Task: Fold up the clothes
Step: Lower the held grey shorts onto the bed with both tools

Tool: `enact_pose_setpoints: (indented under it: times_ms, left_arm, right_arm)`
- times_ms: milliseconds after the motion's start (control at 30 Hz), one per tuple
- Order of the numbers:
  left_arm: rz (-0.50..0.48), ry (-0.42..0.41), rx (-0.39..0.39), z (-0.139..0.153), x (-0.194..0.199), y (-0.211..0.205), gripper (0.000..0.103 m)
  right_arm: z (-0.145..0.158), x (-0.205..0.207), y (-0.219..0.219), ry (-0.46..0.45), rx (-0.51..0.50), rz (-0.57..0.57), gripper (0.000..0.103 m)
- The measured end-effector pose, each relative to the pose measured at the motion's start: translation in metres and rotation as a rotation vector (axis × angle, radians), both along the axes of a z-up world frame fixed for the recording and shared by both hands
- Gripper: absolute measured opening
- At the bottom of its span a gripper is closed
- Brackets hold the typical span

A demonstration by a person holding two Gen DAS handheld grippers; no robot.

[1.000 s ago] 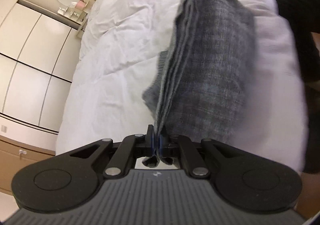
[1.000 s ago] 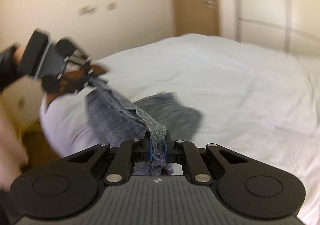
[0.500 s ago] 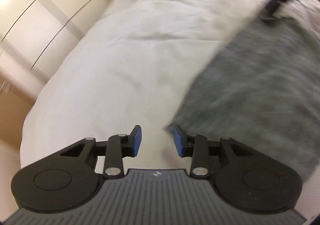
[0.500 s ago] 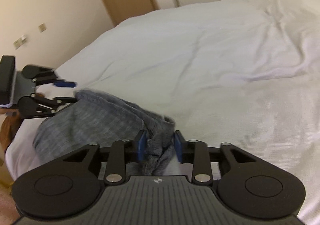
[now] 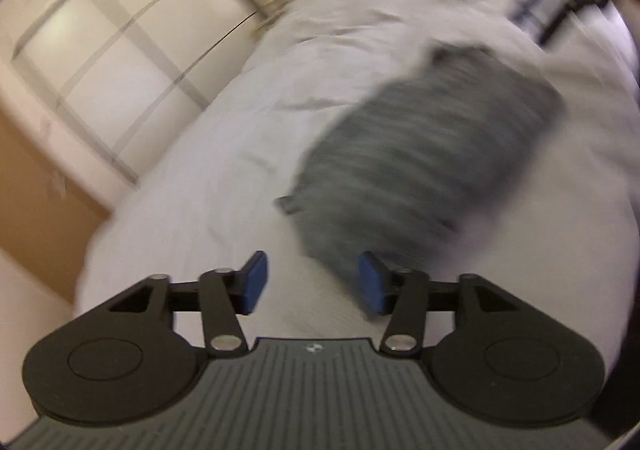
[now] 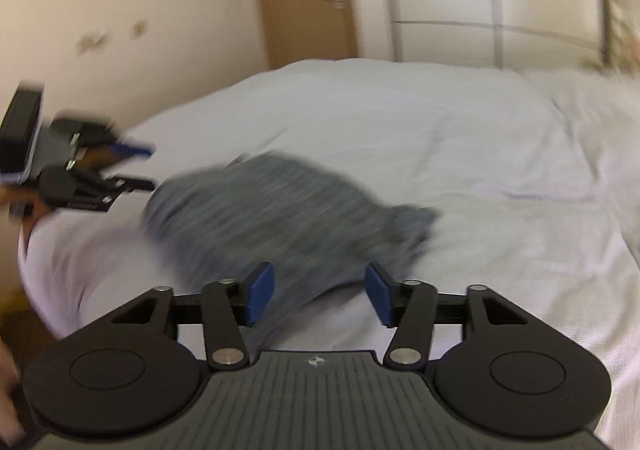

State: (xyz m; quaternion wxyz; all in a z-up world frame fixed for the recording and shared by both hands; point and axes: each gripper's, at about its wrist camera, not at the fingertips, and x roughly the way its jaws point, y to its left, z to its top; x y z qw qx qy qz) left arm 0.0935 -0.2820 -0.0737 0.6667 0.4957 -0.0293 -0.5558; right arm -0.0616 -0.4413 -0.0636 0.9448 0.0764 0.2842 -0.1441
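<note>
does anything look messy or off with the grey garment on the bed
Slightly. The grey garment lies on the white bed as a rumpled heap, with one end bunched up, not a flat fold. Both the left gripper and right gripper are open and empty. Blur hides finer detail.

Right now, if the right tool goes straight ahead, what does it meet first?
Most likely the gray garment lying on the white bed, just beyond the open right tool; blur leaves depth uncertain.
</note>
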Motion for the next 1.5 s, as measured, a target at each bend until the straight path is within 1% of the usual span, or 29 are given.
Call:
enact_pose_setpoints:
  times_ms: [33,100,167,200,233,300,333,433,467,500,533,567,600,633,700,767,833,900,967,1033,1067,1100,1167,1233,1300,1433,1500]
  left_arm:
    - [-0.046,-0.084,0.024,-0.012,-0.014,0.001,0.062]
    - [-0.116,-0.255,0.052,-0.037,-0.035,0.003,0.063]
    - [-0.154,-0.371,0.066,-0.059,-0.044,-0.005,0.063]
    - [-0.155,-0.401,0.063,-0.066,-0.043,-0.011,0.063]
    - [-0.15,-0.421,0.057,-0.071,-0.042,-0.018,0.061]
    - [-0.135,-0.448,0.055,-0.079,-0.036,-0.032,0.052]
    - [-0.124,-0.439,0.063,-0.079,-0.03,-0.037,0.045]
    - [-0.118,-0.407,0.082,-0.075,-0.019,-0.045,0.032]
    - [-0.121,-0.399,0.088,-0.074,-0.016,-0.046,0.03]
    - [-0.127,-0.39,0.093,-0.074,-0.015,-0.047,0.027]
    - [-0.134,-0.385,0.097,-0.073,-0.015,-0.047,0.025]
    - [-0.14,-0.38,0.101,-0.073,-0.015,-0.048,0.025]
    - [-0.143,-0.373,0.105,-0.071,-0.014,-0.047,0.024]
    - [-0.141,-0.359,0.104,-0.066,-0.013,-0.047,0.023]
    - [-0.138,-0.314,0.086,-0.052,-0.016,-0.044,0.022]
    - [-0.162,-0.275,0.061,-0.035,-0.032,-0.036,0.022]
    - [-0.185,-0.259,0.056,-0.032,-0.054,-0.027,0.022]
    - [-0.207,-0.248,0.055,-0.033,-0.077,-0.019,0.022]
    - [-0.221,-0.237,0.059,-0.038,-0.097,-0.012,0.022]
    - [-0.22,-0.23,0.081,-0.053,-0.112,-0.005,0.022]
    - [-0.215,-0.24,0.089,-0.06,-0.118,-0.003,0.022]
    - [-0.206,-0.253,0.088,-0.065,-0.121,-0.001,0.022]
    - [-0.172,-0.234,0.084,-0.064,-0.122,0.002,0.023]
    - [-0.135,-0.186,0.077,-0.056,-0.121,0.005,0.027]
    - [-0.11,-0.151,0.074,-0.048,-0.117,0.008,0.029]
    - [-0.025,-0.099,0.074,-0.04,-0.108,0.032,0.03]
    - [0.022,-0.05,0.06,-0.033,-0.101,0.043,0.03]
  right_arm:
    - [-0.003,0.003,0.015,0.02,-0.047,0.026,0.062]
    - [-0.014,0.012,0.043,0.068,-0.157,0.079,0.063]
    - [-0.024,0.025,0.058,0.11,-0.257,0.11,0.063]
    - [-0.03,0.032,0.064,0.13,-0.307,0.123,0.063]
    - [-0.035,0.039,0.071,0.15,-0.357,0.137,0.063]
    - [-0.046,0.053,0.084,0.191,-0.456,0.164,0.063]
    - [-0.052,0.06,0.091,0.211,-0.506,0.178,0.063]
    - [-0.068,0.078,0.103,0.291,-0.679,0.207,0.062]
    - [-0.073,0.083,0.106,0.321,-0.743,0.214,0.061]
    - [-0.077,0.087,0.103,0.344,-0.768,0.224,0.054]
    - [-0.081,0.09,0.1,0.364,-0.779,0.234,0.039]
    - [-0.085,0.093,0.096,0.384,-0.791,0.245,0.03]
    - [-0.085,0.092,0.091,0.383,-0.788,0.252,0.014]
    - [-0.082,0.09,0.086,0.375,-0.78,0.258,0.007]
    - [-0.073,0.082,0.077,0.354,-0.773,0.26,0.004]
    - [-0.055,0.067,0.067,0.332,-0.784,0.241,0.004]
    - [-0.036,0.046,0.059,0.32,-0.801,0.222,0.003]
    - [-0.026,0.023,0.054,0.331,-0.807,0.223,0.003]
    - [-0.031,0.004,0.057,0.363,-0.807,0.249,0.003]
    - [-0.05,-0.009,0.058,0.402,-0.776,0.267,0.003]
    - [-0.06,-0.013,0.057,0.413,-0.754,0.268,0.003]
    - [-0.07,-0.017,0.056,0.42,-0.732,0.268,0.004]
    - [-0.078,-0.024,0.059,0.407,-0.709,0.254,0.005]
    - [-0.076,-0.03,0.062,0.392,-0.7,0.235,0.009]
    - [-0.072,-0.035,0.064,0.379,-0.69,0.215,0.011]
    - [-0.066,-0.047,0.068,0.371,-0.666,0.18,0.02]
    - [-0.063,-0.057,0.07,0.376,-0.648,0.164,0.021]
